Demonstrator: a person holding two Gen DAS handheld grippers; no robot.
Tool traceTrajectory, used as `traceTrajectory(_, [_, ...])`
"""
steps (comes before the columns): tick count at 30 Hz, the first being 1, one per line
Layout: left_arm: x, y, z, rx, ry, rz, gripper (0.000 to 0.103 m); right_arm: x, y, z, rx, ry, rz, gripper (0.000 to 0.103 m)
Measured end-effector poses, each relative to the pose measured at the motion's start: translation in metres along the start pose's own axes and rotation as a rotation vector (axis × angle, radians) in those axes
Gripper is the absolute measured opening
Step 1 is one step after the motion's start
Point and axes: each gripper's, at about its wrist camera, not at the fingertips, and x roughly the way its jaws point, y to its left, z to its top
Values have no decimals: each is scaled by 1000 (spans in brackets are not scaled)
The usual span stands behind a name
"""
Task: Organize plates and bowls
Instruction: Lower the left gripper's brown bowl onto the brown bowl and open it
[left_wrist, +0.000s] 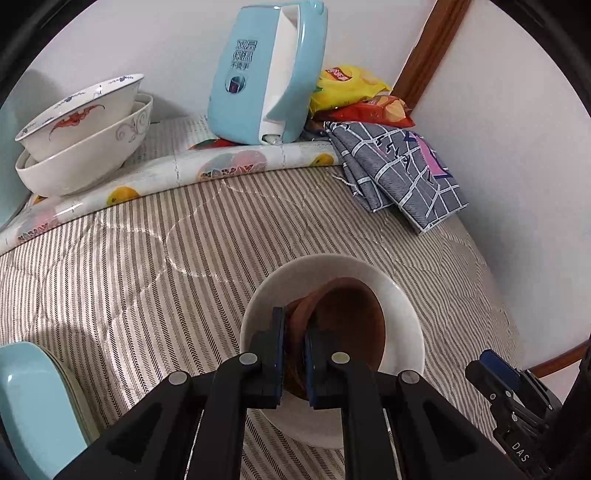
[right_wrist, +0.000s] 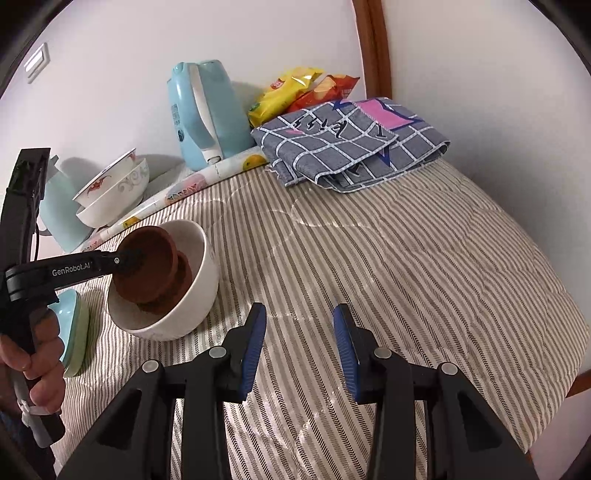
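Observation:
My left gripper (left_wrist: 293, 321) is shut on the near rim of a brown bowl (left_wrist: 347, 317), which hangs tilted inside a larger white bowl (left_wrist: 402, 306) on the striped bedding. In the right wrist view the brown bowl (right_wrist: 147, 266) leans on its side in the white bowl (right_wrist: 201, 291), with the left gripper (right_wrist: 129, 258) reaching in from the left. More brown shows beneath it; whether that is a second bowl is unclear. My right gripper (right_wrist: 299, 321) stands open over bare bedding to the right of the white bowl, holding nothing.
Two patterned white bowls (left_wrist: 85, 147) sit nested at the back left on a fruit-print mat (left_wrist: 229, 166). A blue kettle (left_wrist: 258, 74), snack bags (left_wrist: 347, 88) and a folded checked cloth (left_wrist: 402, 166) line the wall. Teal plates (left_wrist: 29, 398) lie near left.

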Motion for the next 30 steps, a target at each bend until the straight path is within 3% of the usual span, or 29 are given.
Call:
traceTrajectory(17, [6, 2, -4, -36, 36, -86, 12, 0, 7, -2, -28, 21, -4, 38])
traceTrajectory(30, [-10, 3, -7, -26, 42, -106, 24, -7, 24, -3, -63, 18, 4, 38])
